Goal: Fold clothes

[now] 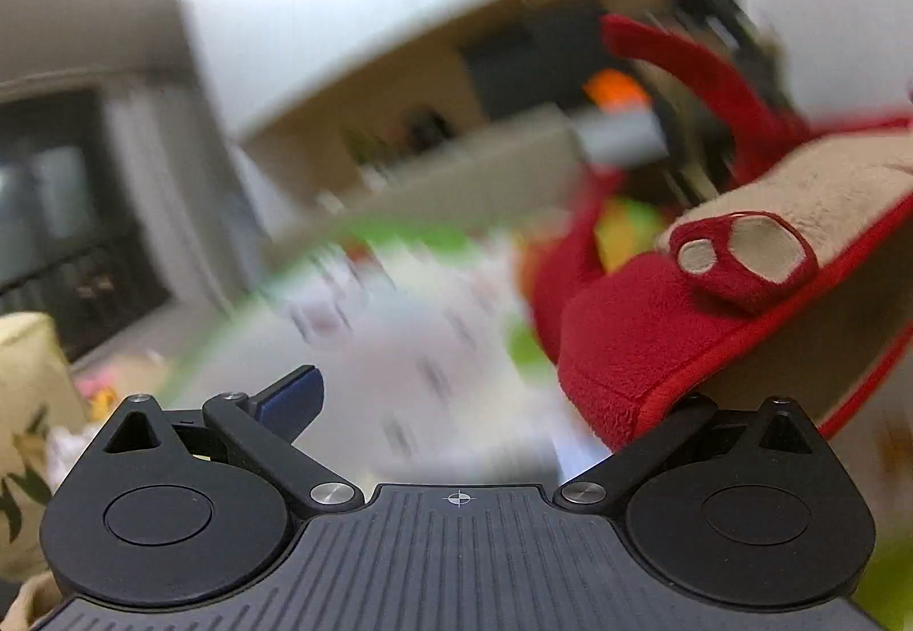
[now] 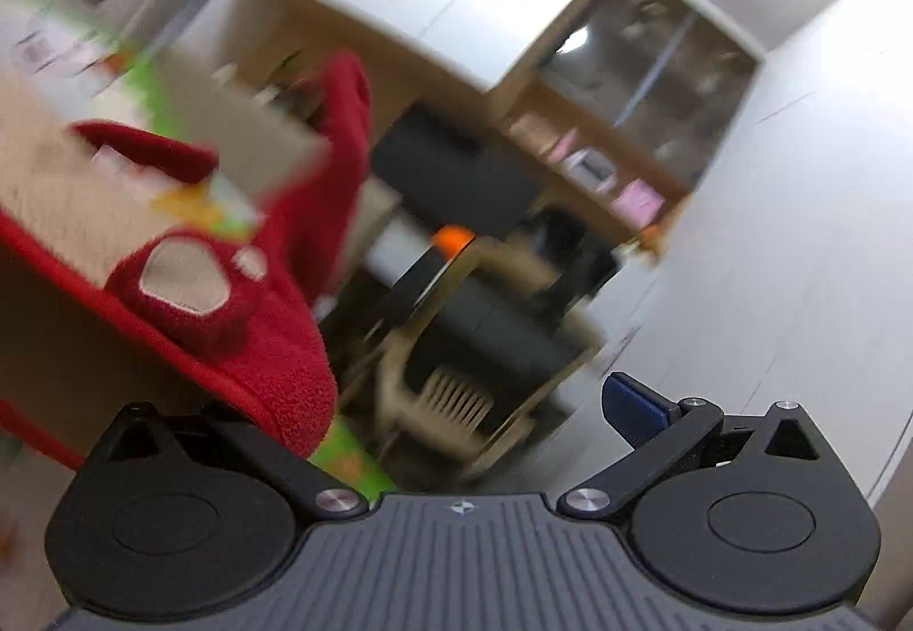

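The left gripper (image 1: pixel 456 391) is standing wide open, and the red and tan fleece garment (image 1: pixel 685 323) is draping over its right finger. The right gripper (image 2: pixel 456 403) is also standing wide, with the same garment (image 2: pixel 239 323) lying over its left finger. Neither one is pinching it. The garment is hanging up in the air between them, above the bright play mat (image 1: pixel 354 300). I think they are lifting it to spread it out. Next, each gripper needs to close on an edge. No basket or box with clothes is showing.

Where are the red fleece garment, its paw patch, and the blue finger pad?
red fleece garment (image 1: pixel 616 346), left wrist view, lower red corner.
paw patch (image 2: pixel 182 283), right wrist view, beige centre.
blue finger pad (image 2: pixel 633 405), right wrist view, pad face.
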